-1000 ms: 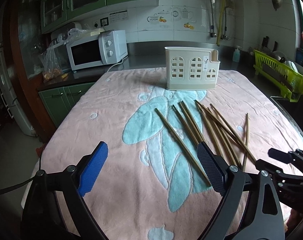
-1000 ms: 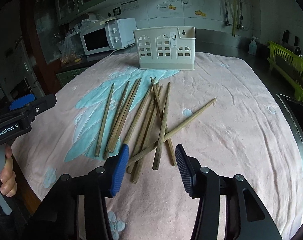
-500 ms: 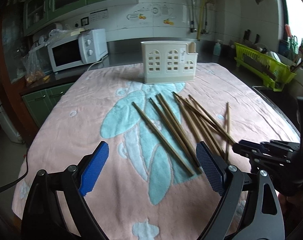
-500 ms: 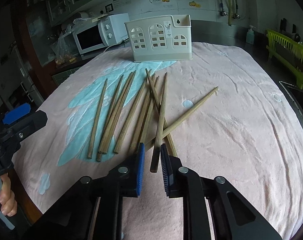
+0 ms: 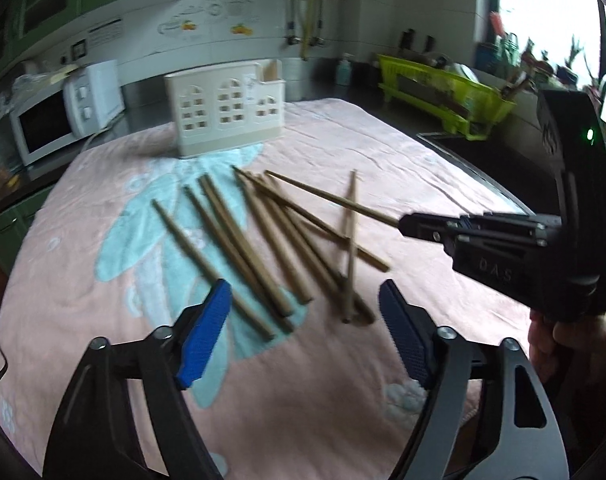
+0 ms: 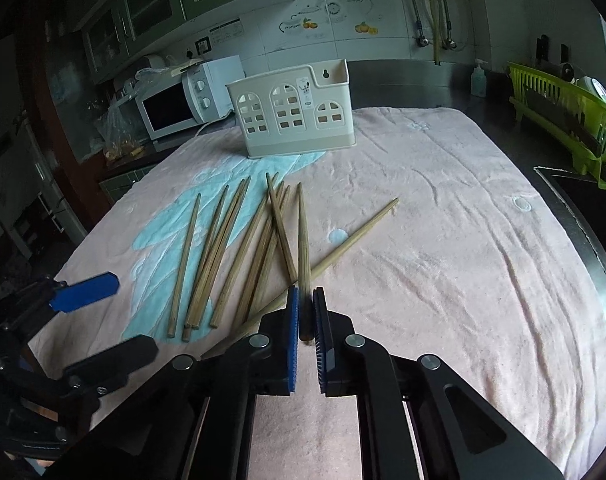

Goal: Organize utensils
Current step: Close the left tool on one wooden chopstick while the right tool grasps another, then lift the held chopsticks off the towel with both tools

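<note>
Since half a second ago my right gripper (image 6: 305,322) has lifted one chopstick (image 6: 302,236), pinched at its near end, above the pile (image 6: 231,256) on the pink towel (image 6: 443,260). My left gripper (image 5: 303,332) hovers spread wide; the holder (image 6: 293,110) stands beyond.

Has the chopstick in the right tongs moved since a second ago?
Yes. The chopstick has been lifted at its near end off the pile, gripped by the right tongs.

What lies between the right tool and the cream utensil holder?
In the right wrist view, the right tool is shut on one chopstick; beyond its tip, only bare pink towel reaches the utensil holder.
</note>
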### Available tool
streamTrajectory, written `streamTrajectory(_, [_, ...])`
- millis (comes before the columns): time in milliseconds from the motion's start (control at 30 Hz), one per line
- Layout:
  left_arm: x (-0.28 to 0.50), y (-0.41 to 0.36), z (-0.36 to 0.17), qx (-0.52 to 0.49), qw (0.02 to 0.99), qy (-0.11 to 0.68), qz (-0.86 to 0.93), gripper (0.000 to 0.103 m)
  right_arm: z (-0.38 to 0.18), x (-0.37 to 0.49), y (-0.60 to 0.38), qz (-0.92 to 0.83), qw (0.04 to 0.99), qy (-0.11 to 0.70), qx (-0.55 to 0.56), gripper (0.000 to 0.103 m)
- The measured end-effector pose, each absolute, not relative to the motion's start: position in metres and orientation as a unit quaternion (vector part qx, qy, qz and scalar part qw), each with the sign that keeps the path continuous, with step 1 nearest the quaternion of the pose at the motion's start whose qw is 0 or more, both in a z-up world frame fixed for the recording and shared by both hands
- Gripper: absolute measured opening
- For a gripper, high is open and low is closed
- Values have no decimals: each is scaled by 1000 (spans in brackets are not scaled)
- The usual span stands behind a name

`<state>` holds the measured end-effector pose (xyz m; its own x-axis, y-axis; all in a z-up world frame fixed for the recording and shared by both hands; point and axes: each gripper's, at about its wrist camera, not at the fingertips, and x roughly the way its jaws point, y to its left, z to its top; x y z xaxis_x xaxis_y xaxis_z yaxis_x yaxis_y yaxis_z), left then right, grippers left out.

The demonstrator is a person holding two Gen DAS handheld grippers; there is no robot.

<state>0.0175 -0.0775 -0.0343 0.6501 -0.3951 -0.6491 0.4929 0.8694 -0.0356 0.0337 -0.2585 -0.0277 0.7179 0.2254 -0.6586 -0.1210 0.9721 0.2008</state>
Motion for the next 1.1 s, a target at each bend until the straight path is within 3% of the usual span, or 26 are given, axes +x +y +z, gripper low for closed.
streamTrajectory(433, [35,-113,-63,103,867,371,-316,28,-11,25,-280,91,932,338,89,7])
streamTrajectory(1100, [42,-119,-76,122,865,384,-298,8,-1,21,-283,92,937,324,92,7])
